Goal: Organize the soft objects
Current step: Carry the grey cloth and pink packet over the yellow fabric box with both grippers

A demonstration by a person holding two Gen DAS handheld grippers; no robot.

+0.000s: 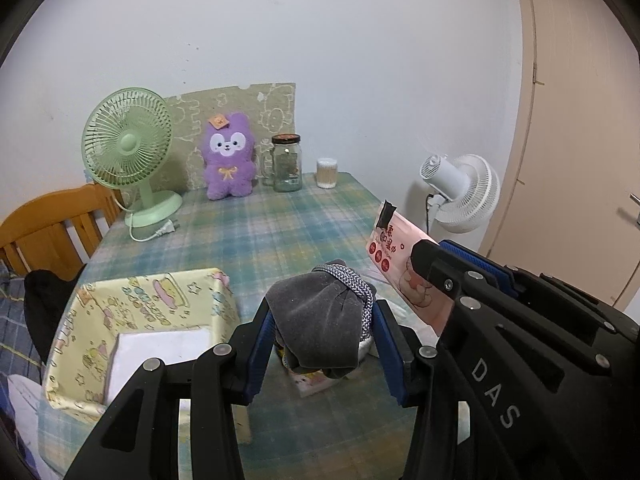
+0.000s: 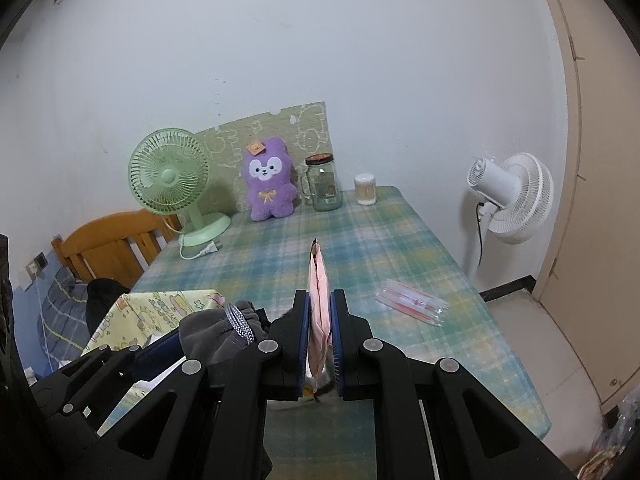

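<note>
We carry a gray cloth bundle [image 1: 320,320] pinched in our left gripper [image 1: 326,350] and a pink wipes pack [image 2: 319,320] clamped in our right gripper [image 2: 320,344], both above the near table edge beside the yellow box [image 1: 132,320]. Far back stand a green fan [image 1: 128,148], purple plush [image 1: 228,156], jar [image 1: 286,164] and swab tub [image 1: 327,173] on the plaid tablecloth [image 1: 260,232]. Only the right view shows a straw packet [image 2: 412,304].
</note>
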